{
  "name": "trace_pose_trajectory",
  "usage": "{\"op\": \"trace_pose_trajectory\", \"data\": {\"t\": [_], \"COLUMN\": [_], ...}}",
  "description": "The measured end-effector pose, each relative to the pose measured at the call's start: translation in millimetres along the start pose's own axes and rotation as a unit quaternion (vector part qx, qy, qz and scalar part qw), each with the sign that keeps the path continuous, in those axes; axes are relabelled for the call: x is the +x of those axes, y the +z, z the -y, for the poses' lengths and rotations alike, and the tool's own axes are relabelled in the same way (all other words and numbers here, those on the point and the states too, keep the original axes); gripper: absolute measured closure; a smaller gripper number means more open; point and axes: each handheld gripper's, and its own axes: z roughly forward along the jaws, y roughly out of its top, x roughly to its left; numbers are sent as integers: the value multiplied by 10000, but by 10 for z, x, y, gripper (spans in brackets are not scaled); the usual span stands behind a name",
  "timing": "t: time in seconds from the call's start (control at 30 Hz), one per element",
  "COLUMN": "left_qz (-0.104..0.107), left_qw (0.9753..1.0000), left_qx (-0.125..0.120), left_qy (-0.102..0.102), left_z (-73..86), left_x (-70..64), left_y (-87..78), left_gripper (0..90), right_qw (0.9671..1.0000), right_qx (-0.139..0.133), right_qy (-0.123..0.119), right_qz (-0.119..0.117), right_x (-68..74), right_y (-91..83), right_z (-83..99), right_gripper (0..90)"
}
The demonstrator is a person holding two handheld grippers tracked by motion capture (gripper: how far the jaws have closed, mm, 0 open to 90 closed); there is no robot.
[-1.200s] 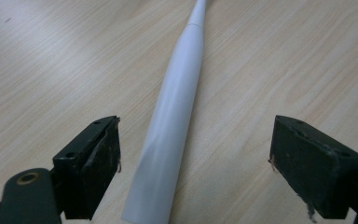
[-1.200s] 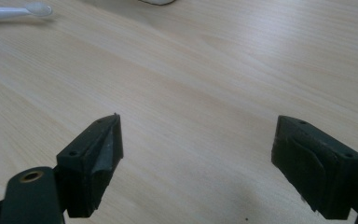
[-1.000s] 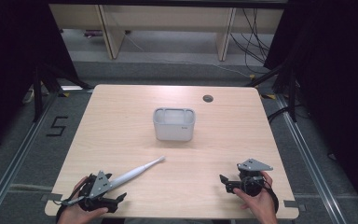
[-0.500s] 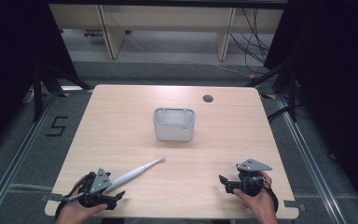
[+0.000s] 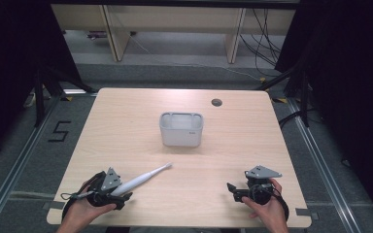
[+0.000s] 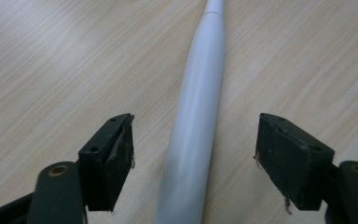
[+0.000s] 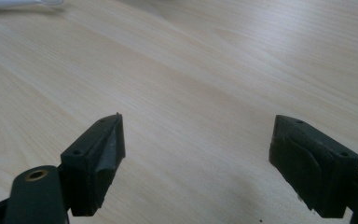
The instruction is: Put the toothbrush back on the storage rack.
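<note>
Work in hand: I judge I am about to pick up the white electric toothbrush [image 5: 140, 180], probably to take it to the grey bin [image 5: 181, 129]; that destination is my guess.
Toothbrush: it lies flat on the table [image 5: 126, 126] in the lower left of the high view, its thin head end pointing up and right toward the frame's centre. In the left gripper view its thick handle [image 6: 193, 135] runs up the middle of the frame.
Left gripper [image 5: 108, 187]: lower left of the high view; jaws apart, one on each side of the handle, neither pad touching it.
Right gripper [image 5: 240, 190]: lower right of the high view; jaws apart with bare wood between them, well apart from the toothbrush.
Grey bin: upright just above the middle of the high view, and I see nothing in it.
Done: the left gripper is lined up around the handle.
Left: closing on the handle, lifting, carrying, releasing.
</note>
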Motion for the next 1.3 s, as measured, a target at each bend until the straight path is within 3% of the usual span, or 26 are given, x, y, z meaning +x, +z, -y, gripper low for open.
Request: {"op": "trace_pose_trajectory", "data": {"t": [0.03,0.17,0.2,0.23,0.3,0.33,0.37,0.53,0.57,0.77,0.8,0.87,0.93,0.97,1.03,1.07,1.17,1.2,1.23,1.3], "left_qz": [5,52,127,168,205,228,228,305,357,432,487,528,574,598,605,663,686,661,691,696], "left_qw": [9999,9999,9997,9995,9992,9989,9989,9955,9949,9941,9922,9911,9899,9889,9884,9866,9844,9848,9827,9818], "left_qx": [120,123,205,278,339,400,400,859,935,981,1109,1184,1249,1314,1343,1441,1564,1547,1654,1710], "left_qy": [51,30,43,60,107,116,116,264,104,187,294,312,337,356,361,385,426,428,464,439], "left_z": [-25,-58,-91,-115,-153,-177,-177,-316,-327,-439,-480,-506,-524,-533,-541,-559,-590,-594,-612,-624], "left_x": [10,26,38,47,61,70,70,119,100,116,134,144,150,152,151,141,119,113,116,112], "left_y": [-1,14,29,40,58,69,69,145,161,172,174,195,230,244,261,296,339,361,370,384], "left_gripper": [286,311,320,322,345,357,364,435,443,504,526,539,554,559,566,577,590,593,597,608], "right_qw": [9999,9999,9999,9999,10000,9998,10000,9999,9999,9999,9997,9997,10000,9999,9998,9999,9999,9999,9998,9998], "right_qx": [81,92,90,68,72,126,49,116,114,126,152,157,90,34,42,127,113,113,105,95], "right_qy": [-12,-73,78,74,21,175,-39,-68,-74,-88,-10,-27,18,-155,-177,-30,-115,-100,-144,-137], "right_qz": [-100,-25,-89,2,-36,1,58,-59,-61,-73,-170,-183,-34,-2,12,-44,-59,-72,-68,-59], "right_x": [-6,-11,7,16,22,48,22,24,24,20,31,30,49,28,29,53,43,45,41,44], "right_y": [-3,-7,2,1,7,-4,1,0,-1,2,9,12,11,14,14,10,19,19,21,22], "right_z": [-4,-2,1,2,-1,1,-2,-5,-6,-3,1,-2,4,2,4,1,3,2,0,2], "right_gripper": [189,190,189,190,190,190,191,191,191,191,191,191,191,191,192,193,194,194,195,195]}}
